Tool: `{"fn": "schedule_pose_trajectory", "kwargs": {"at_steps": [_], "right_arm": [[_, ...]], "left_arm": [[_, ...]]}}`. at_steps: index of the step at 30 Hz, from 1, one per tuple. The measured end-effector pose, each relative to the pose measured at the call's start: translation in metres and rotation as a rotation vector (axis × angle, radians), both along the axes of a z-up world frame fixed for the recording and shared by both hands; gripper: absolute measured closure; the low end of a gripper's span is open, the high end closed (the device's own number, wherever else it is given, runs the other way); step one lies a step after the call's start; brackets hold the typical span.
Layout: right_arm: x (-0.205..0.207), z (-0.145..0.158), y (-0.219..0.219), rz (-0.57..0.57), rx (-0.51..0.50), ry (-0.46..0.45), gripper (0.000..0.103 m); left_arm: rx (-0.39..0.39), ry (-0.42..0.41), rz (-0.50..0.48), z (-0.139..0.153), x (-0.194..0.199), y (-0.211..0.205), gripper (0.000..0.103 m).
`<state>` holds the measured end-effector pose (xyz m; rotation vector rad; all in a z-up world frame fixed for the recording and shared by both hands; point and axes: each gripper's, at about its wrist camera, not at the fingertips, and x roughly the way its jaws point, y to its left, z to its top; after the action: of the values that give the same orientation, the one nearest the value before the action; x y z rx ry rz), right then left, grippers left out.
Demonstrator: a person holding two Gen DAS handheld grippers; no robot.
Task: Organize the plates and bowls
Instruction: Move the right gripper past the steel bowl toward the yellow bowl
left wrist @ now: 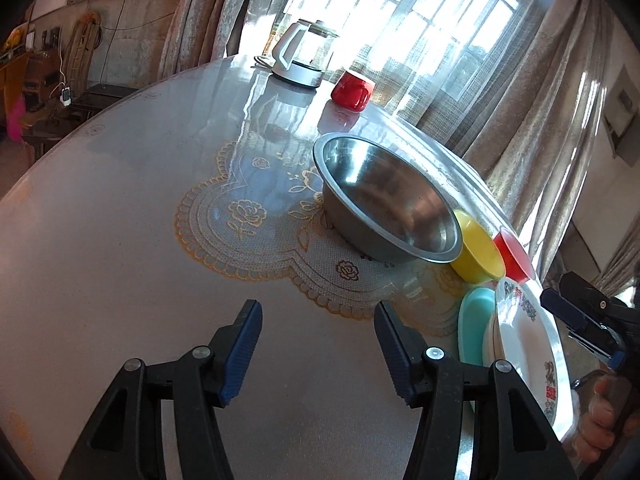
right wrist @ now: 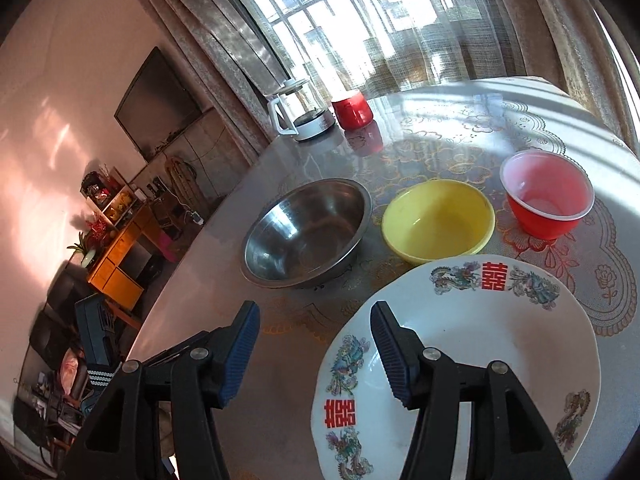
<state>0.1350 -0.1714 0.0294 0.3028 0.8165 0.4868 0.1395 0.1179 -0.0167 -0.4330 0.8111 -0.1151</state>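
Both grippers empty, jaws spread: left gripper [left wrist: 318, 346] over bare table [left wrist: 120, 240]; right gripper [right wrist: 314, 348] above white plate [right wrist: 480, 340]; steel bowl [right wrist: 308, 232], yellow bowl [right wrist: 438, 220], red bowl [right wrist: 546, 196] lined up behind; probably nest bowls smallest into largest, gripping by rims.

Home living room, curtained window [right wrist: 360, 20], wall television [right wrist: 160, 104], lace-clothed round table [left wrist: 120, 220], kettle [left wrist: 304, 56]

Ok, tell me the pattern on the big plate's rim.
White plate with red double-happiness characters and dragon-and-phoenix motifs around the rim; clearest in the right wrist view.
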Motion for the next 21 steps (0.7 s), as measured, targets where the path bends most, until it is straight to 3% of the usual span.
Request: {"fn": "schedule_pose_trajectory", "kwargs": {"at_steps": [5, 12, 19, 21], "right_arm": [[0.036, -0.008, 0.019, 0.014, 0.016, 0.06, 0.045], [0.08, -0.029, 0.042, 0.017, -0.043, 0.158, 0.044], [0.105, -0.043, 0.054, 0.008, -0.121, 0.199, 0.043], [0.11, -0.046, 0.058, -0.001, -0.148, 0.204, 0.043]], "left_arm": [[0.014, -0.074, 0.017, 0.016, 0.019, 0.005, 0.039], [-0.001, -0.065, 0.008, 0.016, 0.057, 0.007, 0.041], [0.04, -0.027, -0.023, 0.006, 0.092, -0.001, 0.064], [0.038, -0.019, -0.035, 0.002, 0.098, -0.003, 0.066]]}}
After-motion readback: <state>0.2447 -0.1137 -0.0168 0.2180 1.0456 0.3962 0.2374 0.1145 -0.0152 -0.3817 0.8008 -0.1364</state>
